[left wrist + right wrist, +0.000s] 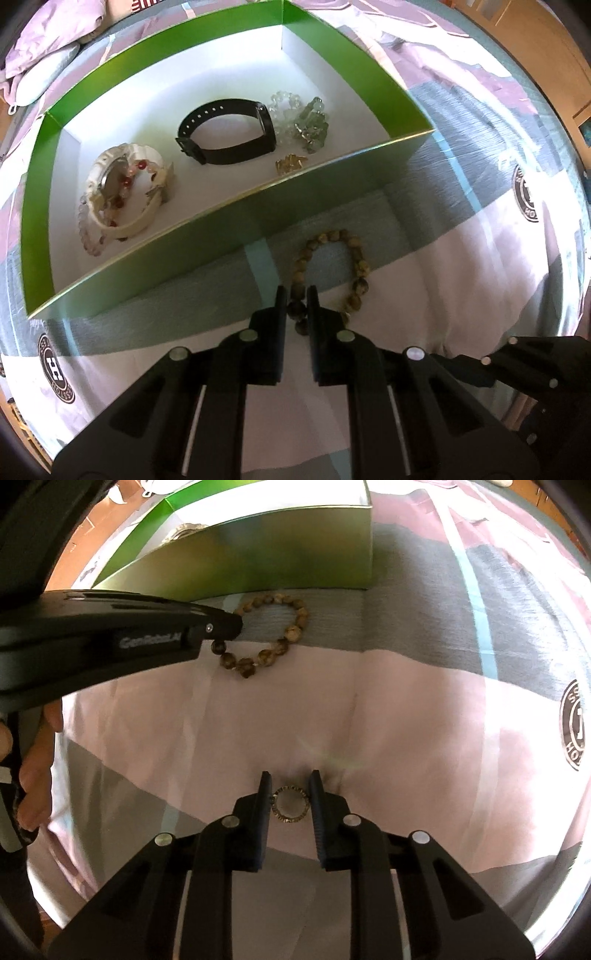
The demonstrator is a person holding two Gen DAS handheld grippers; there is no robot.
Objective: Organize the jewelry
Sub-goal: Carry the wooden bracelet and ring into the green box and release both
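Note:
A brown bead bracelet [352, 258] lies on the bedspread just in front of the green box [221, 229]; it also shows in the right wrist view [291, 627]. My left gripper [297, 293] is shut on the bracelet's near beads, and it reaches in from the left in the right wrist view [225, 626]. My right gripper [289, 777] is closed around a small gold ring [290, 805] on the pink cloth, jaws touching its sides. Inside the box lie a cream watch [125, 192], a black watch [229, 129], pale bead bracelets [299, 114] and gold pieces [290, 162].
The box stands on a striped pink, grey and white bedspread [424, 720] with round logos [55, 369]. Pillows [48, 55] lie beyond the box at far left. The right gripper's body shows at lower right in the left wrist view [535, 369].

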